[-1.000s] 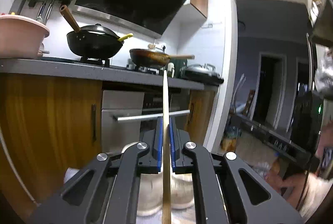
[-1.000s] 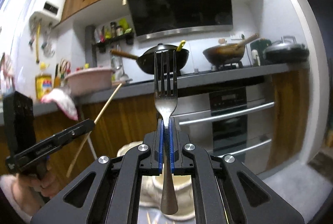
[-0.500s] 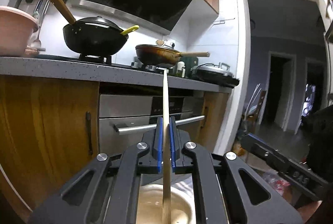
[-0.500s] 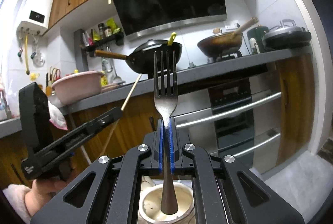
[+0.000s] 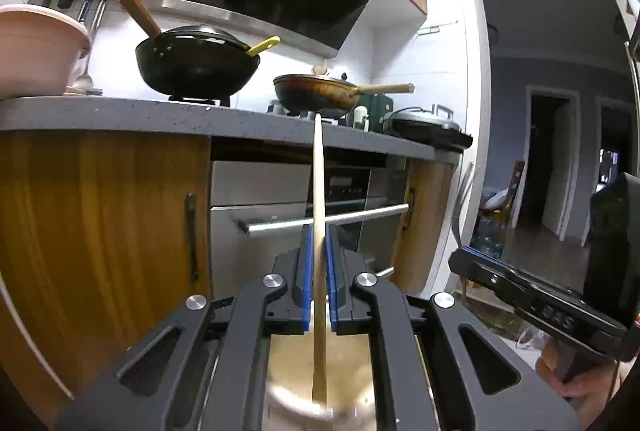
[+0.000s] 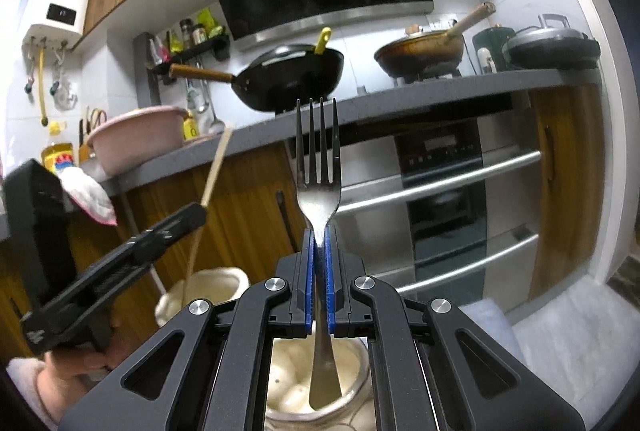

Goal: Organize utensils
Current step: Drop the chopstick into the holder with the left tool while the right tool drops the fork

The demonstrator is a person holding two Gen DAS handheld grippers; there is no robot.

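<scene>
My left gripper (image 5: 319,231) is shut on a wooden chopstick (image 5: 318,171) that stands upright. Its lower end hangs over the mouth of a cream holder (image 5: 356,387), blurred below the jaws. My right gripper (image 6: 319,235) is shut on a metal fork (image 6: 318,167), tines up. The handle tip dips toward a cream cup (image 6: 360,387) directly beneath. In the right wrist view the left gripper (image 6: 198,213) sits to the left with its chopstick (image 6: 218,163) reaching down at a second cream pot (image 6: 224,285). The right gripper (image 5: 460,265) shows at the left wrist view's right edge.
A grey counter (image 6: 400,103) runs ahead with a black wok (image 6: 296,79), a brown pan (image 6: 420,55) and a pink basin (image 6: 136,139). Below are wooden cabinet doors (image 5: 100,231) and an oven with steel bar handles (image 6: 440,183). White padding (image 6: 560,335) lies on the floor at right.
Both grippers have sunk and moved closer to the cabinets, each keeping its utensil. The cream holders have slid into view beneath the jaws, and the counter now sits higher in both views.
</scene>
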